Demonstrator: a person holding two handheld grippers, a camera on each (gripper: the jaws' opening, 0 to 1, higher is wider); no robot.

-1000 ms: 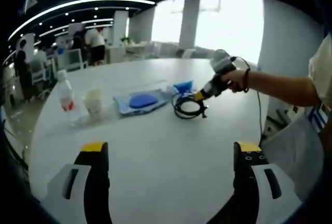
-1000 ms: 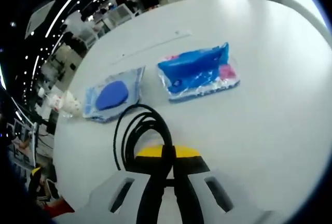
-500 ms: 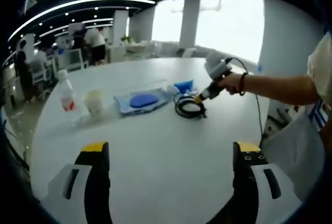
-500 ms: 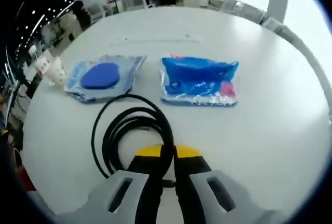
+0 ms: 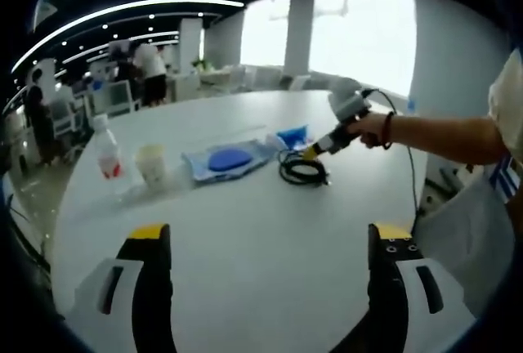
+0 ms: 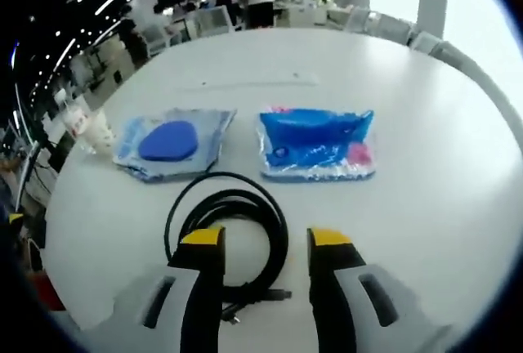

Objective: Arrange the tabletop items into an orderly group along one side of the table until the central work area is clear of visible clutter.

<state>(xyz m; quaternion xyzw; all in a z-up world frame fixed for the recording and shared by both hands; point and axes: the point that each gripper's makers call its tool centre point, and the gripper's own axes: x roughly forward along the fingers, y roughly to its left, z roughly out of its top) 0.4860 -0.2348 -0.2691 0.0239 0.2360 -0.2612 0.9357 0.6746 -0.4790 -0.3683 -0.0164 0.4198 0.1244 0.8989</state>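
So the right gripper (image 6: 255, 243) has its fingers spread apart, straddling the coiled black cable (image 6: 233, 226) that lies flat on the white table (image 6: 425, 149). Just past the cable sit two plastic packets side by side: one with a blue disc (image 6: 172, 142) and a bright blue one (image 6: 317, 142). The left gripper (image 5: 265, 243) hovers over bare table, fingers wide apart. A water bottle (image 5: 106, 150) and a cup (image 5: 150, 163) stand near the far left edge.

Yellow-tipped black tool (image 6: 255, 243) – dark wristband (image 5: 387, 127)
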